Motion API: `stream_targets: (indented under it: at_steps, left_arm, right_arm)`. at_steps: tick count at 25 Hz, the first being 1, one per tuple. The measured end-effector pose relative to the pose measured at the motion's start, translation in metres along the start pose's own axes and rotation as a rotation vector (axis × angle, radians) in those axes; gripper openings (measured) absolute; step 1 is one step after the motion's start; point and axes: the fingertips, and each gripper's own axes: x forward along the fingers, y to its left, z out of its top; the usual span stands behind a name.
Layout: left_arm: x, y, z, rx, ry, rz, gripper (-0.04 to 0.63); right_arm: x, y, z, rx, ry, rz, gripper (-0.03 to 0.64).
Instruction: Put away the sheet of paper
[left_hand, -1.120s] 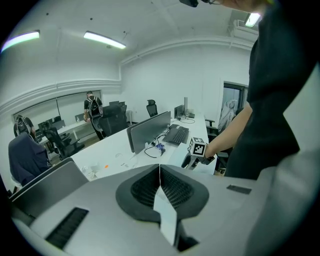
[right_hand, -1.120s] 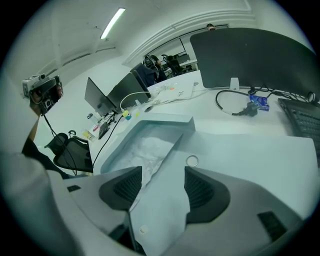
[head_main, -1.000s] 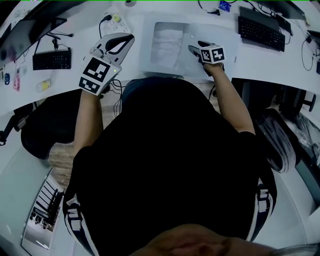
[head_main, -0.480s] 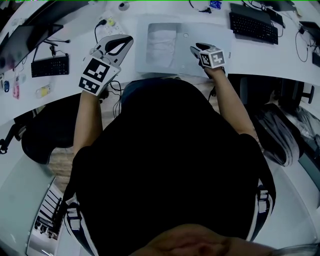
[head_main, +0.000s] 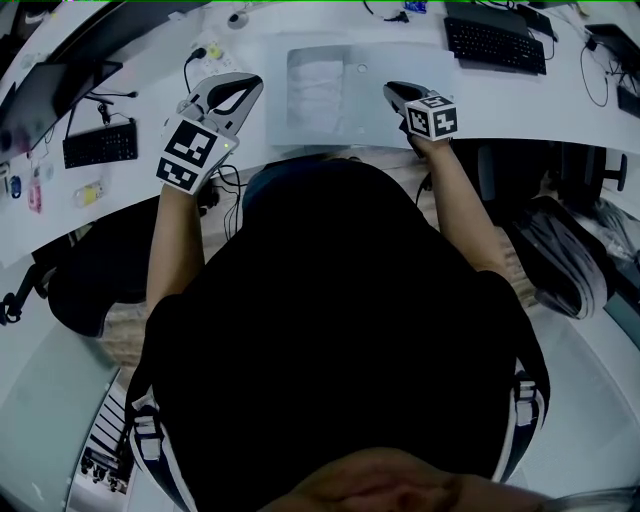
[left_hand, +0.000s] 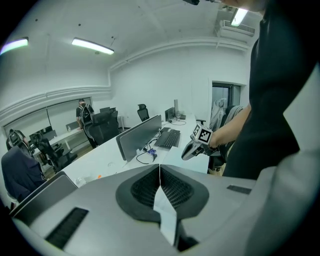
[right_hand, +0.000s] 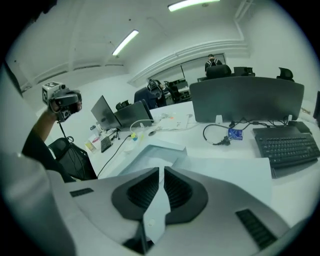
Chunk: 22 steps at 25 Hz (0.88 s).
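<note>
The large white sheet of paper (head_main: 372, 118) lies flat on the desk, also visible in the right gripper view (right_hand: 225, 172). A shallow pale box (head_main: 316, 85) with white crumpled material rests on its left part. My right gripper (head_main: 396, 92) hovers over the sheet's right half; its jaws (right_hand: 161, 172) have just been closing and stand together, with nothing seen between them. My left gripper (head_main: 236, 90) hangs shut and empty above the desk, left of the sheet. Each gripper shows in the other's view: the right (left_hand: 192, 150), the left (right_hand: 61, 101).
A black keyboard (head_main: 495, 45) lies right of the sheet, and another keyboard (head_main: 100, 143) at the left. A dark monitor (right_hand: 245, 100) and cables (right_hand: 220, 135) stand behind the sheet. An office chair (head_main: 90, 260) sits at my left. A person (left_hand: 82, 112) stands far off.
The right gripper has lifted off the sheet and come slightly toward me. The left gripper has barely moved. The sheet and box remain flat on the desk.
</note>
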Motion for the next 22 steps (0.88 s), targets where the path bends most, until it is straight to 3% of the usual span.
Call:
stream_targets:
  at_steps: [13, 22]
  left_arm:
    - [-0.012, -0.013, 0.009, 0.034, -0.023, 0.006, 0.023]
    - [-0.015, -0.020, 0.010, 0.044, -0.025, -0.012, 0.023]
  right_arm:
    - [-0.057, 0.022, 0.045, -0.027, -0.188, -0.001, 0.026]
    - [-0.109, 0.024, 0.086, -0.062, -0.302, -0.055, 0.023]
